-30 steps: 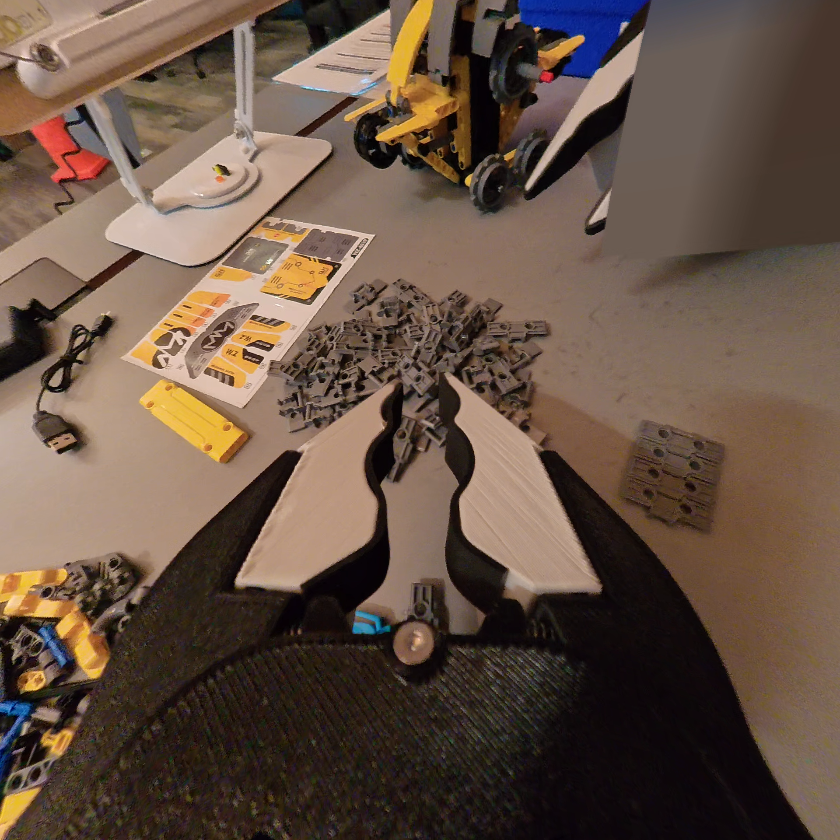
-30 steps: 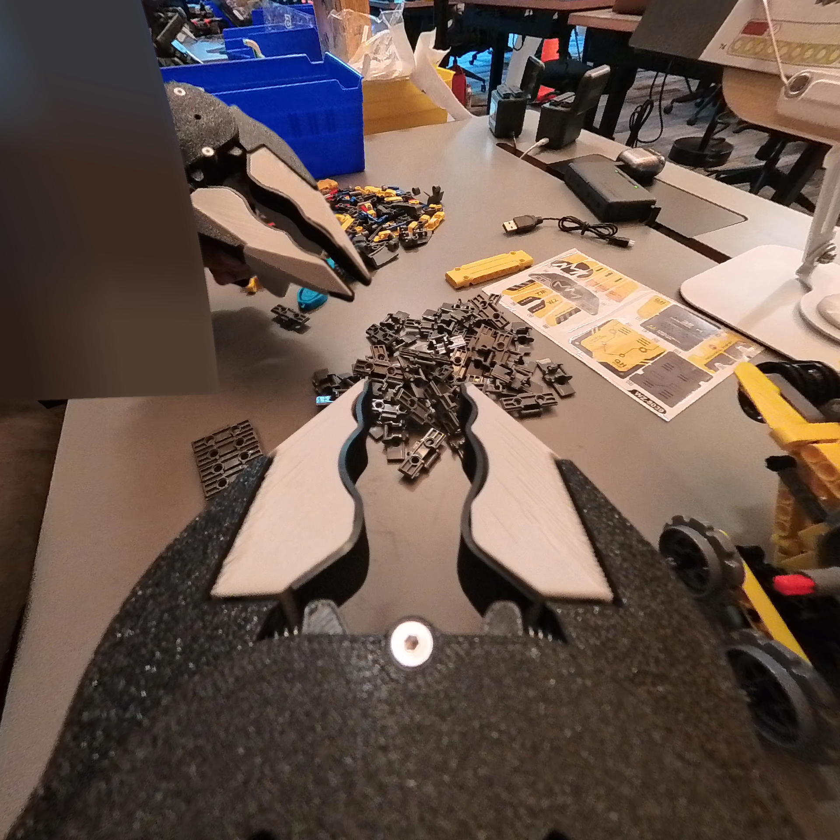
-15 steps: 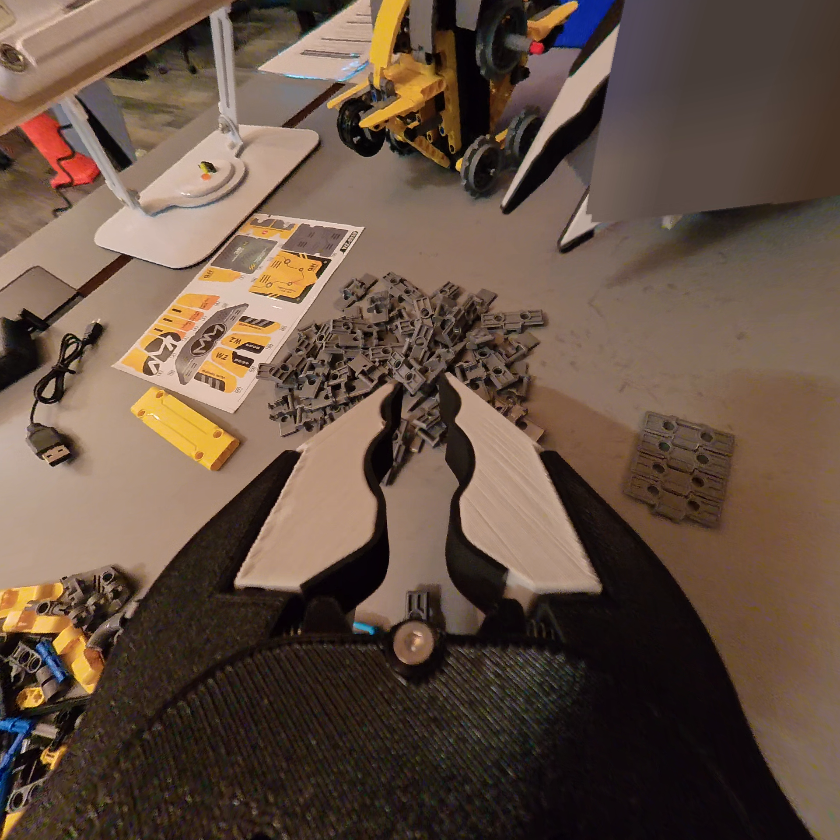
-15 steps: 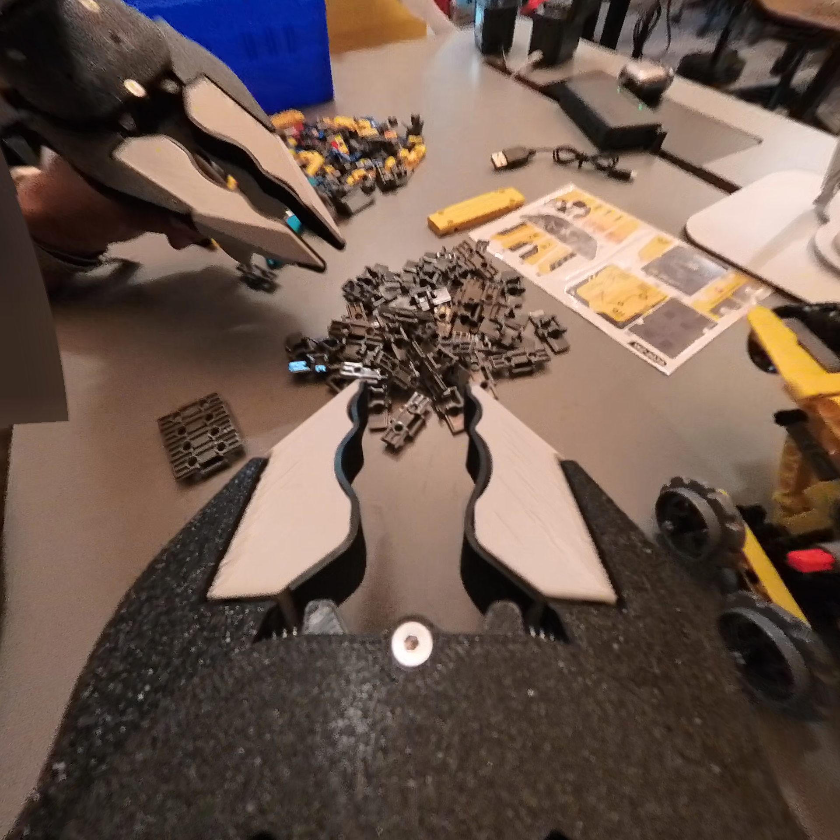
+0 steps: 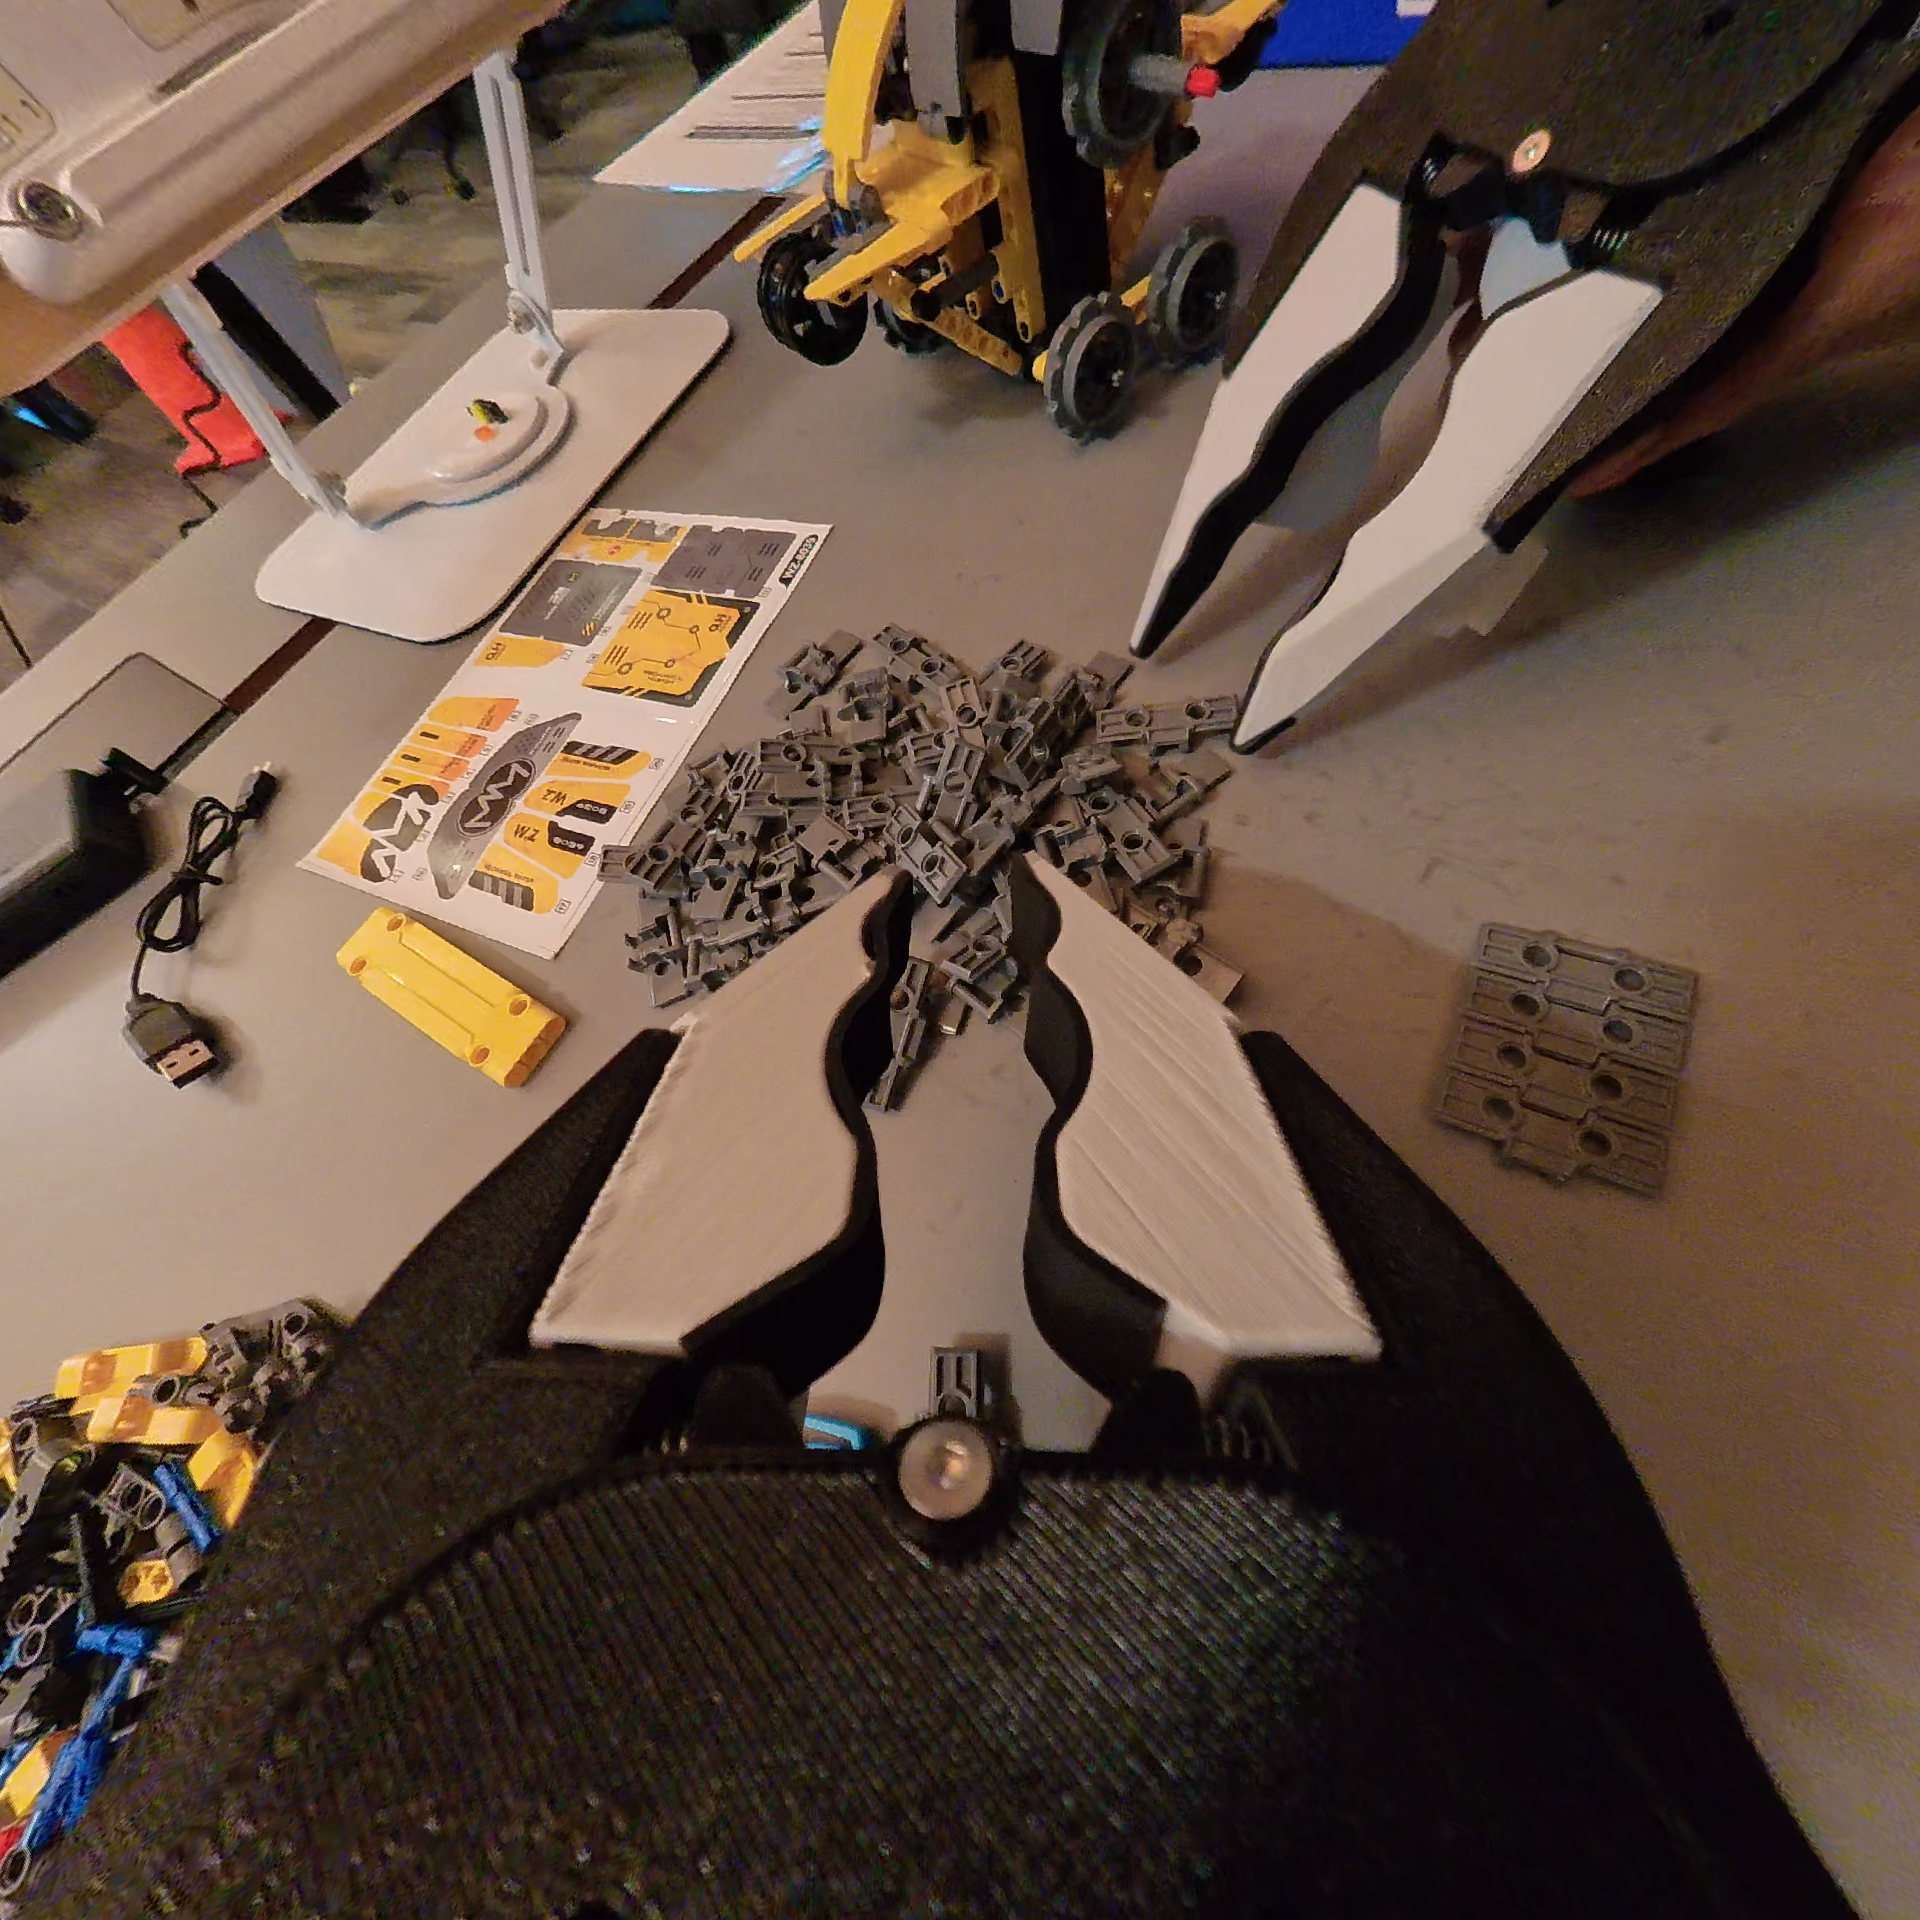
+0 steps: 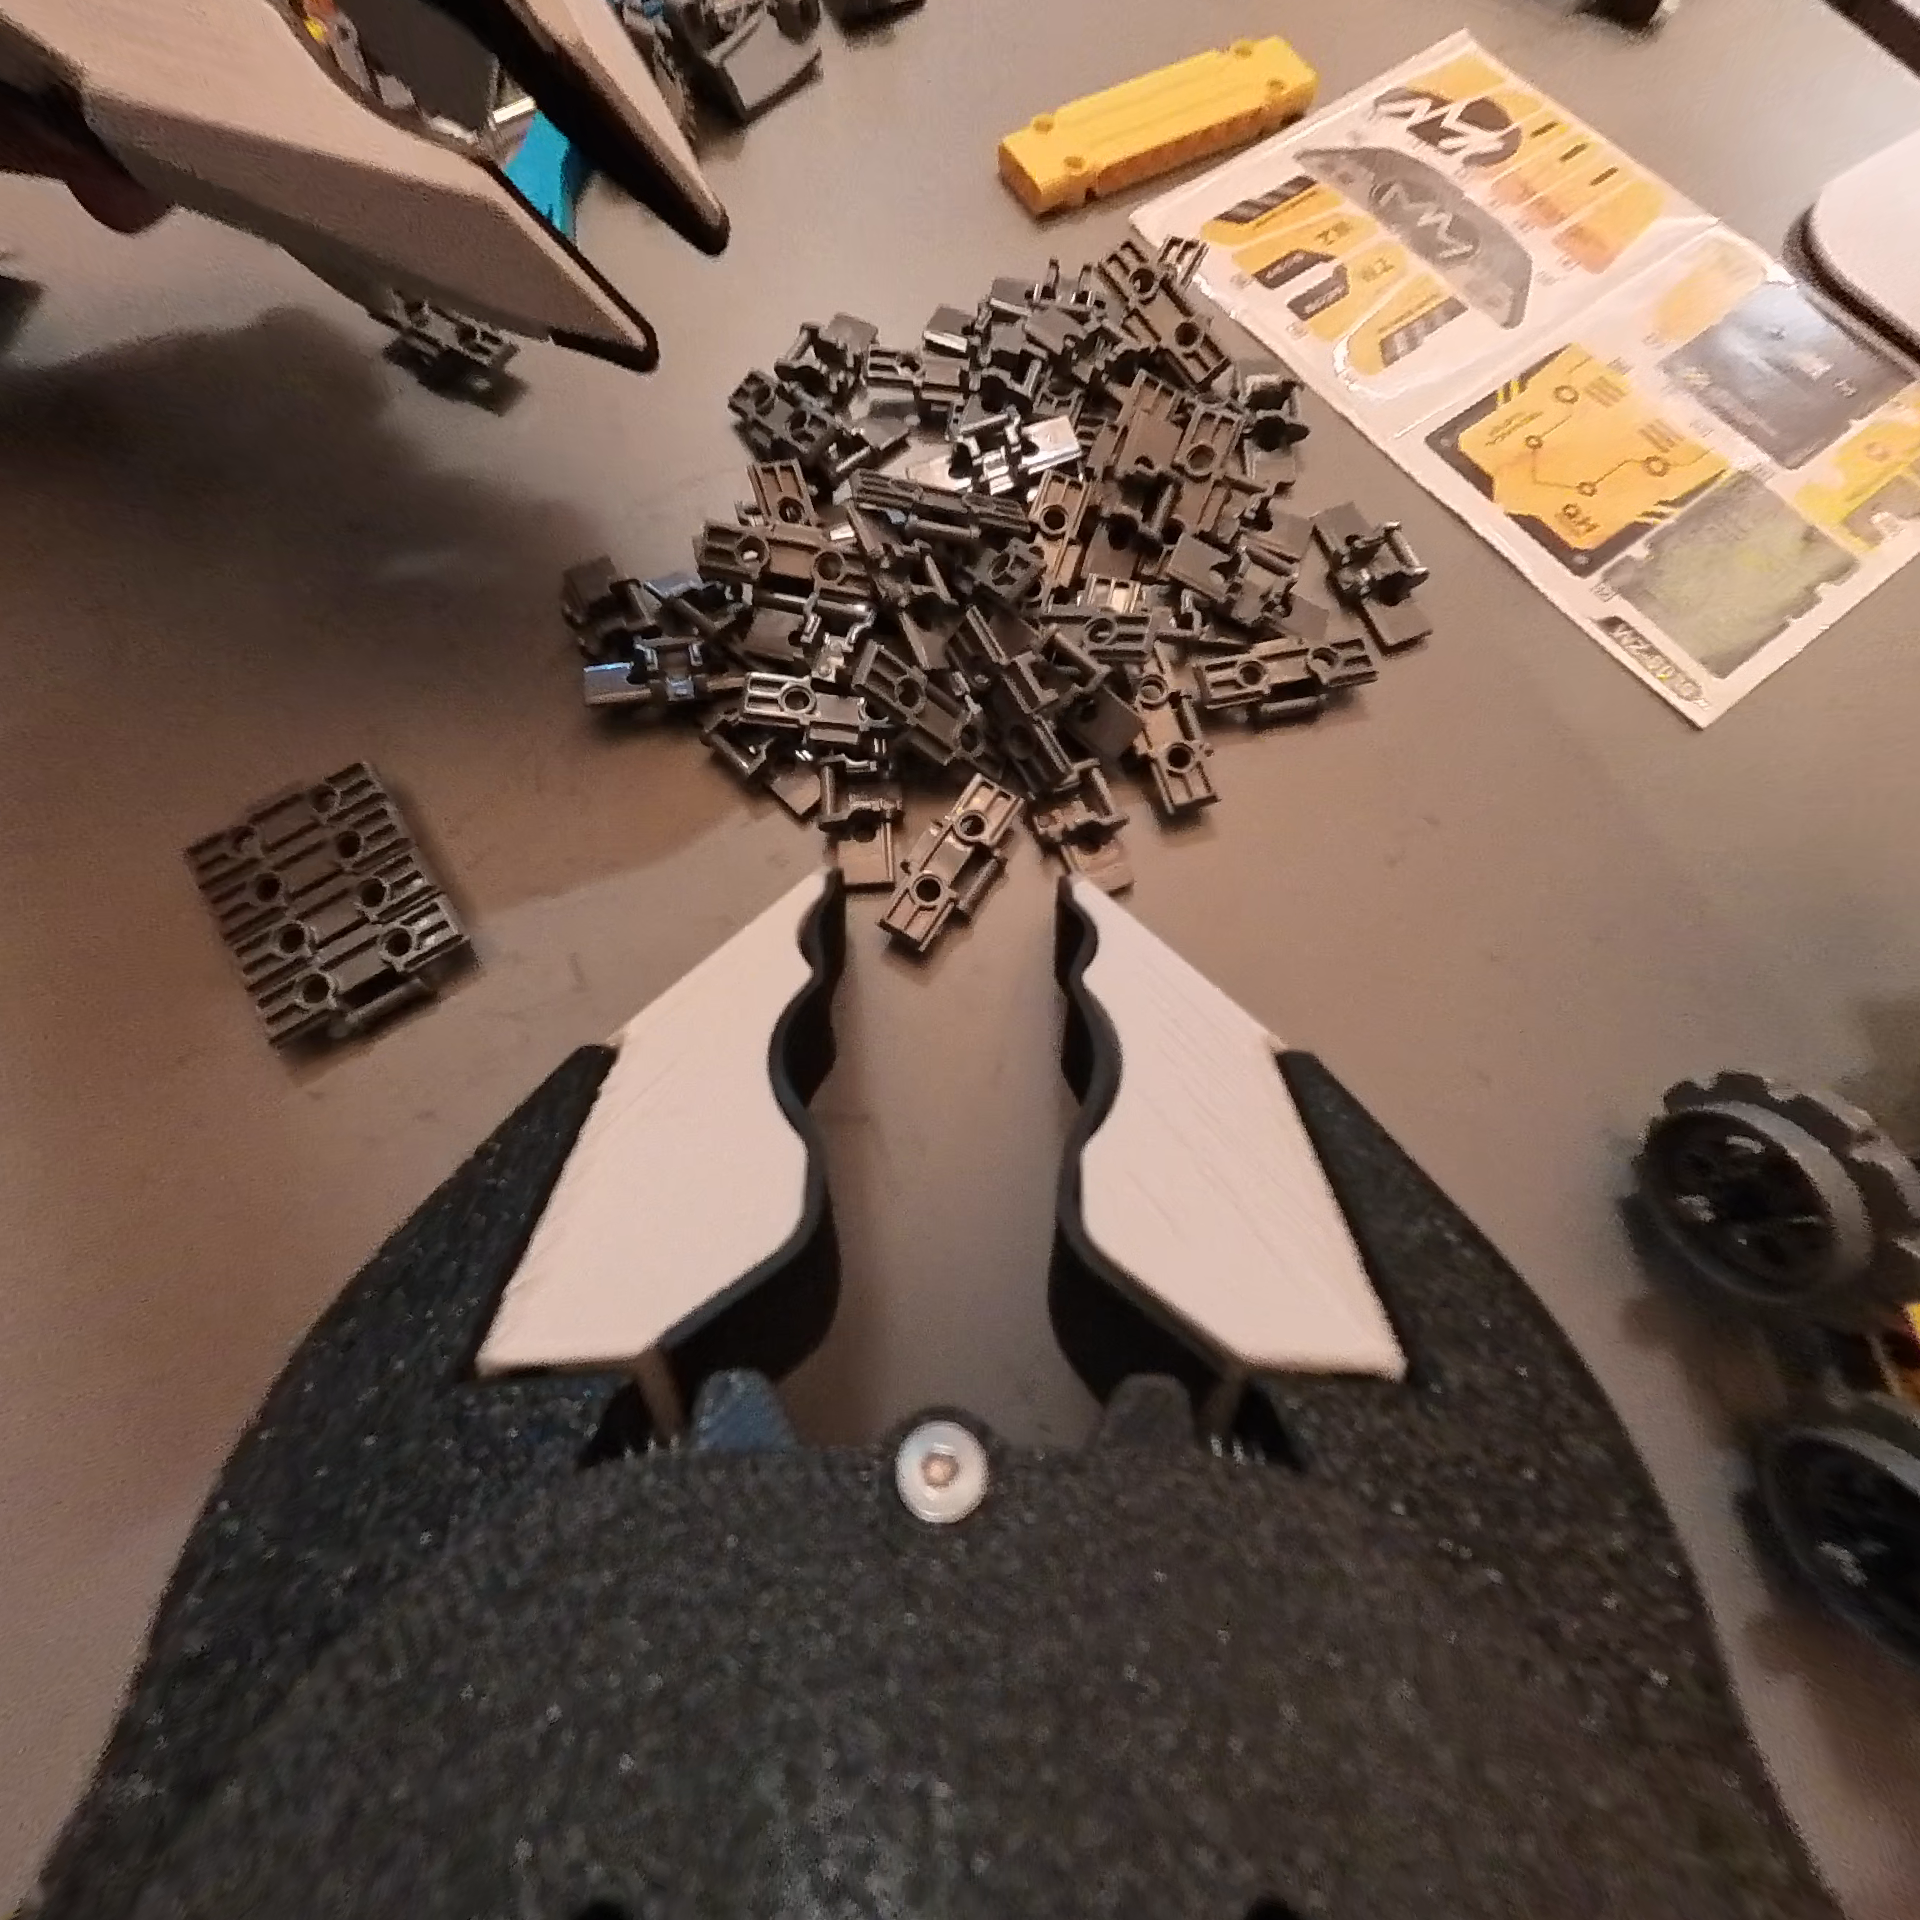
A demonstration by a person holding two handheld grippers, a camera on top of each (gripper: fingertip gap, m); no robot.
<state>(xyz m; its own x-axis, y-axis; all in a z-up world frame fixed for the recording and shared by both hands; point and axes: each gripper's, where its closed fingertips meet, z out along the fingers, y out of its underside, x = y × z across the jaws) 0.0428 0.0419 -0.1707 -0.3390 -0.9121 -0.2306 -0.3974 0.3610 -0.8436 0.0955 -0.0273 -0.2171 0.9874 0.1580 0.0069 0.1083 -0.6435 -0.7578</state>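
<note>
A pile of small dark grey track links [image 5: 935,790] lies on the grey table and also shows in the right wrist view [image 6: 1018,582]. My left gripper [image 5: 964,883] is open and empty, hovering over the pile's near edge. My right gripper [image 6: 951,888] is open and empty, its tips low at the opposite edge, either side of one loose link [image 6: 951,868]. Each gripper shows in the other's view: the right [image 5: 1195,691], the left [image 6: 670,286]. A joined strip of links [image 5: 1564,1070] lies flat beside the pile, seen also in the right wrist view [image 6: 322,904]. One link [image 6: 447,338] lies under the left gripper.
A sticker sheet [image 5: 582,727] and a yellow panel [image 5: 452,997] lie left of the pile. A yellow and black wheeled model [image 5: 997,208] stands behind it, its wheels [image 6: 1766,1195] near my right gripper. A lamp base [image 5: 488,468], a USB cable [image 5: 177,935] and mixed pieces [image 5: 104,1455] are further left. Spacing between my two grippers at the tips: around 11 centimeters. To the yellow panel [image 5: 452,997]: left tips about 15 centimeters, right tips about 20 centimeters. It is also in sight in the right wrist view [image 6: 1131,113].
My right gripper has come down and forward to the edge of the pile, still open. My left gripper has stayed over the pile's near edge with little movement.
</note>
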